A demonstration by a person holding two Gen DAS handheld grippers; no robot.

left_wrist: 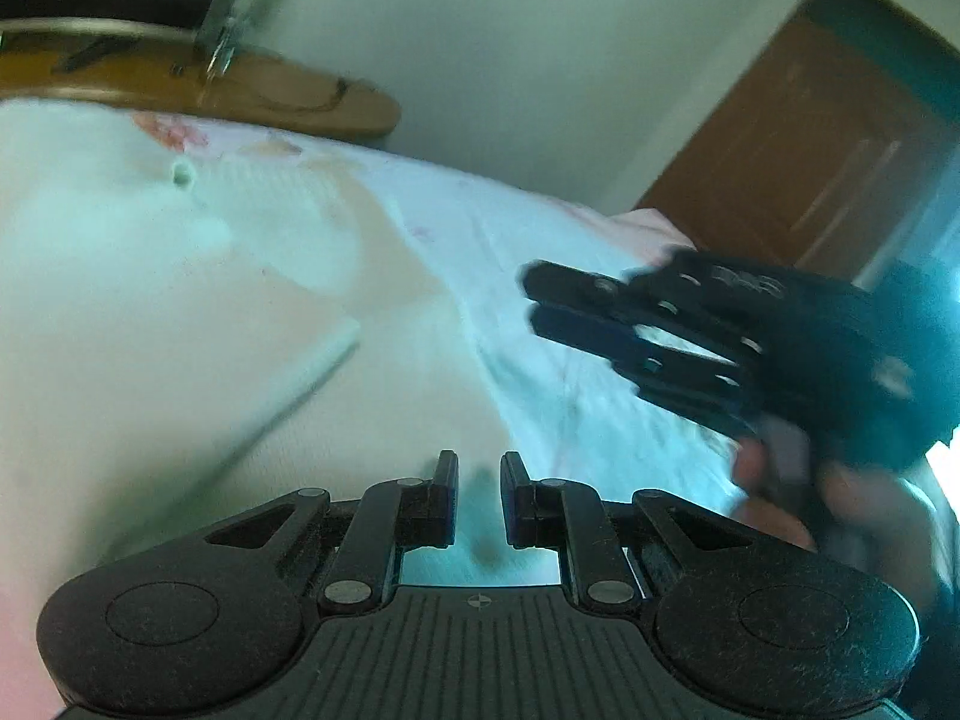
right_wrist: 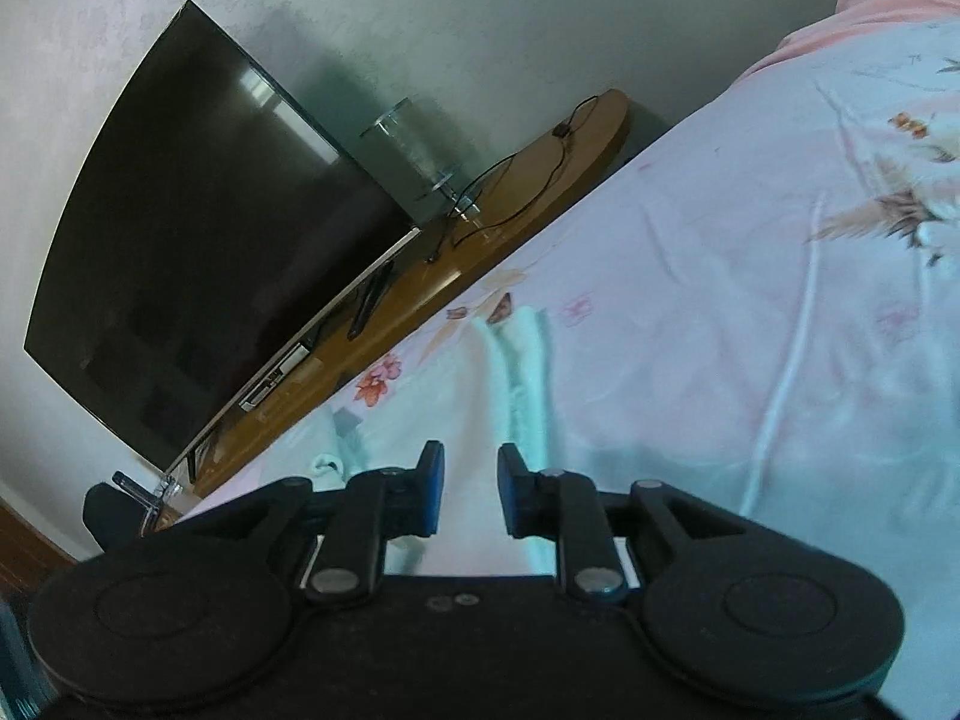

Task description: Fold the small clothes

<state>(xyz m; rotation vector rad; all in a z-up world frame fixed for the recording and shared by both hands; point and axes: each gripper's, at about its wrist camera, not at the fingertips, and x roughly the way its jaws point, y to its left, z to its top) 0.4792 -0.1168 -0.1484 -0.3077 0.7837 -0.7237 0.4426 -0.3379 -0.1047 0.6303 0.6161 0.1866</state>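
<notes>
Bedsheet (right_wrist: 720, 300) edge beside wooden shelf (right_wrist: 420, 294)

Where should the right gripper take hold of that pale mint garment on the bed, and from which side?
Probably at the ribbed, bunched edge of the mint garment, directly ahead of the right gripper. That ridge stands up off the floral bedsheet, so the part-open, empty jaws could straddle it, coming forward and down from the near side.

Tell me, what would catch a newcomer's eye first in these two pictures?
Probably the big dark television, standing on a long wooden shelf against the wall. Below it spreads a flowered bedsheet with a pale green garment lying on it. In the left view, the other black gripper reaches in from the right.
</notes>
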